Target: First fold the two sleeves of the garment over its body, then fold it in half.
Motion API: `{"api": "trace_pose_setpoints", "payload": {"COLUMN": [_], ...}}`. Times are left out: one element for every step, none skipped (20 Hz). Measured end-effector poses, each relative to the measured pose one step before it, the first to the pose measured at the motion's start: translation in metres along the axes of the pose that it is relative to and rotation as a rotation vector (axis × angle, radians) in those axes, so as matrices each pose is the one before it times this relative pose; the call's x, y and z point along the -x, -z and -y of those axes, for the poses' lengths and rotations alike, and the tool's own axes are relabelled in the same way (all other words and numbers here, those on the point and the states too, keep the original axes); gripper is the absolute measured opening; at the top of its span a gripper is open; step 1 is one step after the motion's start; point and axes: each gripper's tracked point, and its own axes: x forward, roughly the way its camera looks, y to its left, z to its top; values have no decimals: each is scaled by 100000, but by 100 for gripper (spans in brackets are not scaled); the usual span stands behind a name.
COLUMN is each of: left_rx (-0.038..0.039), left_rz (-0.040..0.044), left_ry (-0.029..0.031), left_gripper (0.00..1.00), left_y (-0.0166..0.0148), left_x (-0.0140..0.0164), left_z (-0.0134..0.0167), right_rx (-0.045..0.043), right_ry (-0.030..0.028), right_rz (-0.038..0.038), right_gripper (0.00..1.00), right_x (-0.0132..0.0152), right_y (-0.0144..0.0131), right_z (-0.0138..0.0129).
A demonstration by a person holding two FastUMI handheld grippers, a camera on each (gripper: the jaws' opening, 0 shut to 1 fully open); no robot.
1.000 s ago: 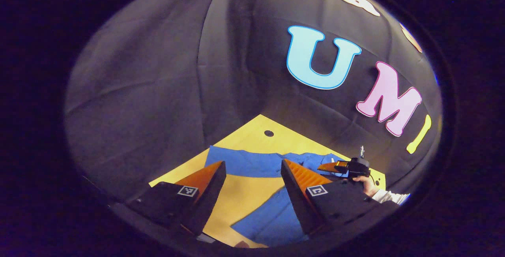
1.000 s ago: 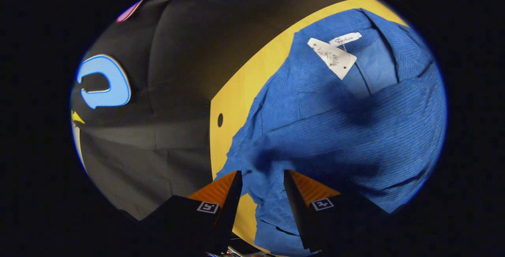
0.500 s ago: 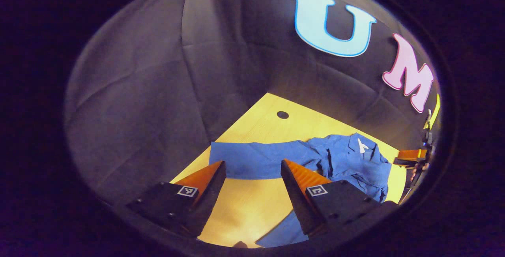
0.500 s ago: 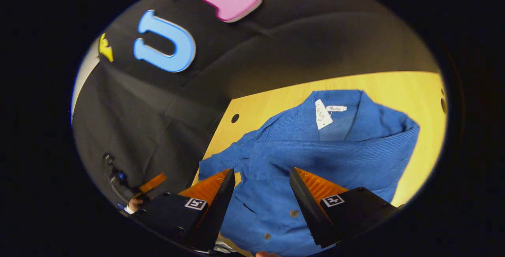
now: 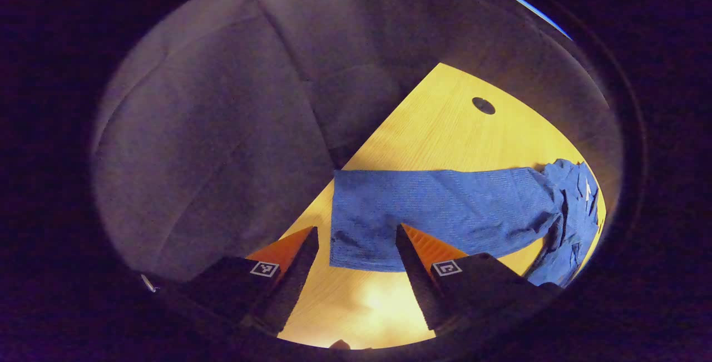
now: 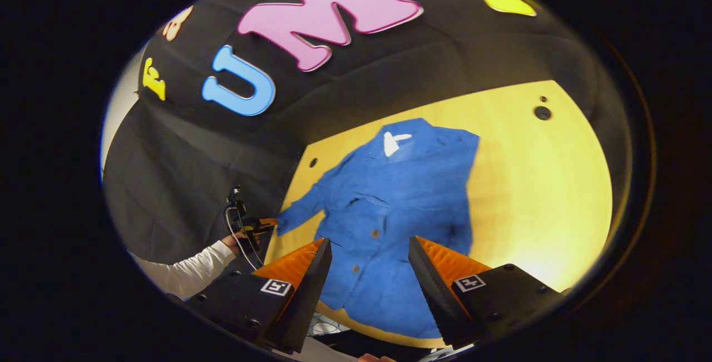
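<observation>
Hovering | left gripper (image 5: 356, 239) jaws apart at sleeve (image 5: 434, 217) cuff | right gripper (image 6: 367, 251) jaws apart, empty

The garment (image 6: 389, 206) before me is bright blue with a fine ribbed weave, a white tag (image 6: 394, 142) at its collar and small pale buttons (image 6: 375, 233) down the front. My counter (image 6: 534, 184) is yellow wood grain with dark round holes (image 6: 542, 112). The sleeve (image 6: 186, 270) on my other arm is white.

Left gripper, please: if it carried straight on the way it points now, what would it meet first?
Most likely the cuff end of the blue sleeve, lying flat on the table just ahead of the open left gripper; depth is uncertain.
</observation>
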Motion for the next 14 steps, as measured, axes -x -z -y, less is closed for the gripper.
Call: {"api": "trace_pose_setpoints", "payload": {"left_rx": [1884, 724, 1202, -1489, -645, -1936, -1377, -2345, -2229, -2555, -1161, 40, -137, -347], "left_rz": [-2321, -3620, -5299, 7276, -6302, 1374, -2271, -583, -1390, -630, 759, -126, 123, -762], "left_ry": [1146, 1307, 645, 1029, -467, 392, 664, 787, 676, 892, 793, 372, -726, -1826], "left_gripper": [83, 83, 83, 83, 84, 84, 84, 83, 84, 75, 67, 42, 28, 8], "left_y": [227, 630, 697, -1537, 888, -186, 378, -79, 159, -4, -256, 181, -389, -152], "left_x": [-726, -652, 166, -77, -368, 400, -223, -28, -180, -280, 174, -165, 45, -5], "left_z": [325, -92, -292, 89, 90, 61, 277, 82, 210, 460, 394, 674, 294, 22], "right_rx": [-2645, -2462, -2253, -1592, -1116, -1244, -1000, -579, -294, 5, 176, 135, 354, 257], "right_ry": [1563, 655, 416, 362, 173, -289, -918, -1246, -1078, -632, -797, -206, 783, 800], "right_rz": [551, 1118, 874, 725, 421, 175, 60, -242, -491, -730, -821, -619, -479, -642], "right_gripper": [90, 90, 90, 90, 90, 90, 90, 90, 90, 90, 90, 90, 90, 90], "right_x": [877, 646, 324, 138, 41, 56, 113, 85, -86, -94, -49, -127, -267, -278], "right_y": [33, -164, -228, -327, 54, -95, -29, 49, 186, 302, 318, 180, 115, 88], "right_z": [516, 298, 81, 58, -38, -83, -315, -391, -643, -402, -311, -73, 104, 113]}}
